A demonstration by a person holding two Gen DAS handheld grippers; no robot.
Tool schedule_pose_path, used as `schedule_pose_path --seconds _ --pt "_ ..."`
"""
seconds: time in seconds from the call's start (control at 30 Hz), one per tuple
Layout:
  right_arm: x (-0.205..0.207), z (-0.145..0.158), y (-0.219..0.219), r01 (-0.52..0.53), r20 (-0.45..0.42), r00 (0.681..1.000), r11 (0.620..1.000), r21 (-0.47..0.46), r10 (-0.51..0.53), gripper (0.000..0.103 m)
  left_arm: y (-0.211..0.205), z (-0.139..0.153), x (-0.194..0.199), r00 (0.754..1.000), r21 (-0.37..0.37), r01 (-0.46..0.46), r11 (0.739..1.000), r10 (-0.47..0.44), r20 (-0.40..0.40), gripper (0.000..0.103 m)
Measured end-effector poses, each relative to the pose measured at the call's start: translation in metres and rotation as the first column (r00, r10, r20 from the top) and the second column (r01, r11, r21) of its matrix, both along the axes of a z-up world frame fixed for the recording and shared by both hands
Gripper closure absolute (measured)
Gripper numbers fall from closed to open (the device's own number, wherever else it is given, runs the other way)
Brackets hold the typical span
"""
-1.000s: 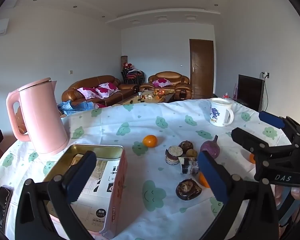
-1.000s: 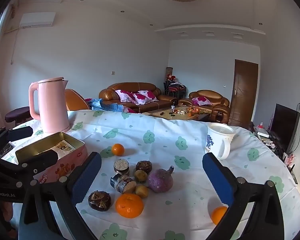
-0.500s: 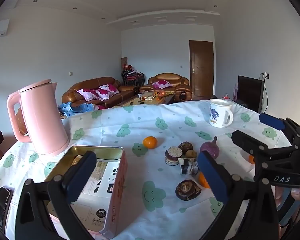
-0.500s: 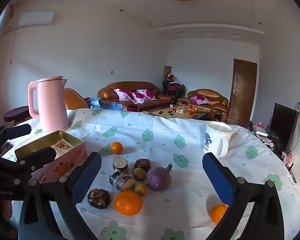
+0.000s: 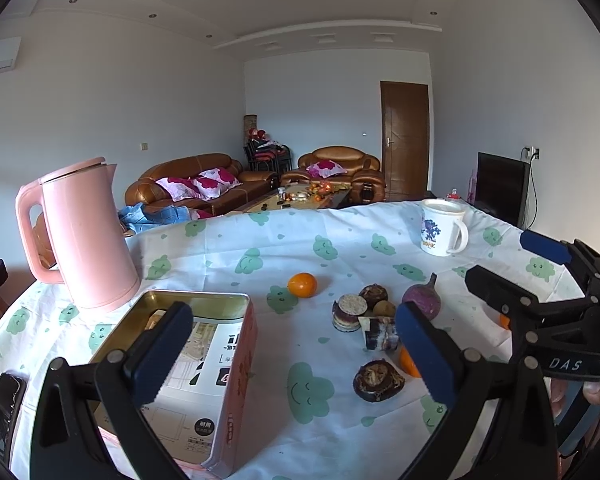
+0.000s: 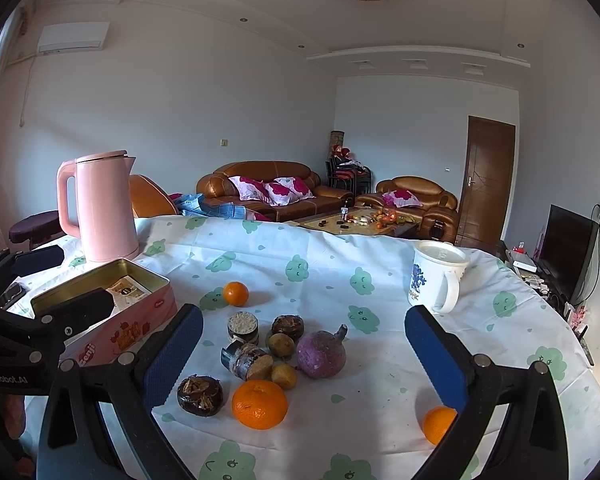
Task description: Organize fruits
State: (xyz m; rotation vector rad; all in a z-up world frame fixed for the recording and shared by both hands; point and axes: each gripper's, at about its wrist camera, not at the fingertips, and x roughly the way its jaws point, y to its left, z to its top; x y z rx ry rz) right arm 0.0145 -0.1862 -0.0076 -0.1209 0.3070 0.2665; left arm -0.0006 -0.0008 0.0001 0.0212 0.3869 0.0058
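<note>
Orange fruits (image 6: 259,404) and darker ones lie loose on the table (image 6: 380,280) beside the open pink tin (image 6: 100,312), which holds no fruit, so sorting looks unstarted, with left tool (image 5: 288,354) and right tool (image 6: 304,354) both gaping wide, empty.

"DAS" on right hand-held gripper (image 5: 518,264); "GenRobot.AI" on left hand-held gripper (image 6: 78,280); "Zenji" on tin (image 6: 140,328).

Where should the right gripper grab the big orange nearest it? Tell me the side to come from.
Grip the big orange across its round middle, coming from above with the open right gripper. A dark fruit sits close on its left, so place the fingers front and back.
</note>
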Motion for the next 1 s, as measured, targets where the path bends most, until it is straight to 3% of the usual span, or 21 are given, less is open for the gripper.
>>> schedule_pose_path --seconds 1.0 --pt "0.0009 -0.0081 0.0053 -0.009 -0.027 1.000 1.000 -0.004 0.009 0.001 0.0019 -0.0029 -0.0010 1.000 -0.003 0.002 1.000 -0.002 -0.003 0.000"
